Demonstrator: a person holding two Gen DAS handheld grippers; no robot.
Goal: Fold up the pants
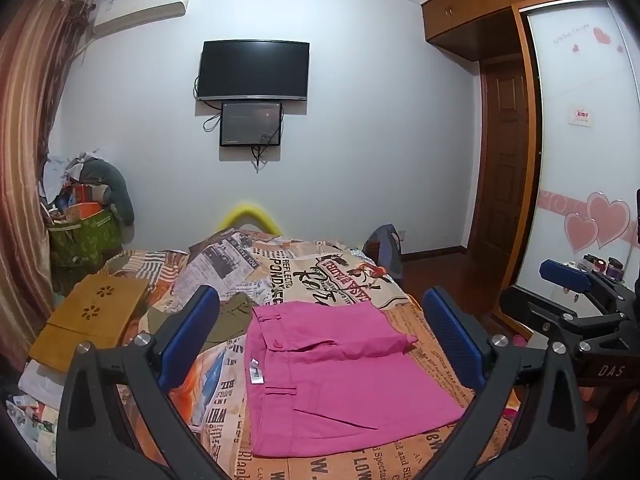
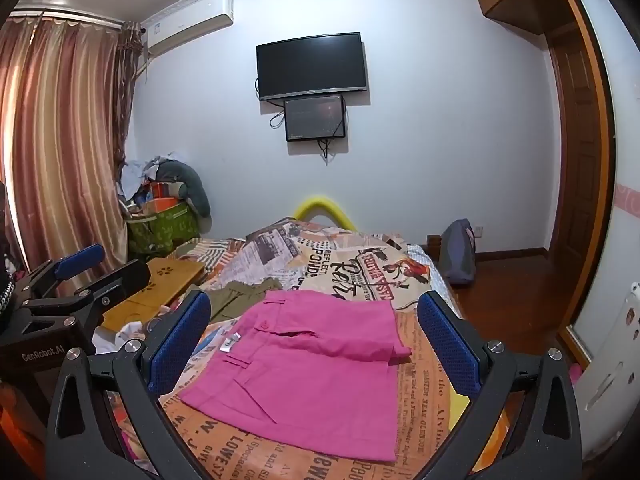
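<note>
Lying folded on a newspaper-print bedspread [image 1: 332,276], pink pants [image 1: 340,376] sit untouched between the spread, empty jaws of the left gripper [image 1: 324,332] and right gripper [image 2: 316,332].

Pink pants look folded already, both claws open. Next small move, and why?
Probably back both off and end. The pink pants lie as a compact stack on the bedspread; the left claw and right claw hover wide open, holding nothing.

The olive garment [image 1: 234,316] lies partly hidden behind the pink pants [image 1: 336,376].
</note>
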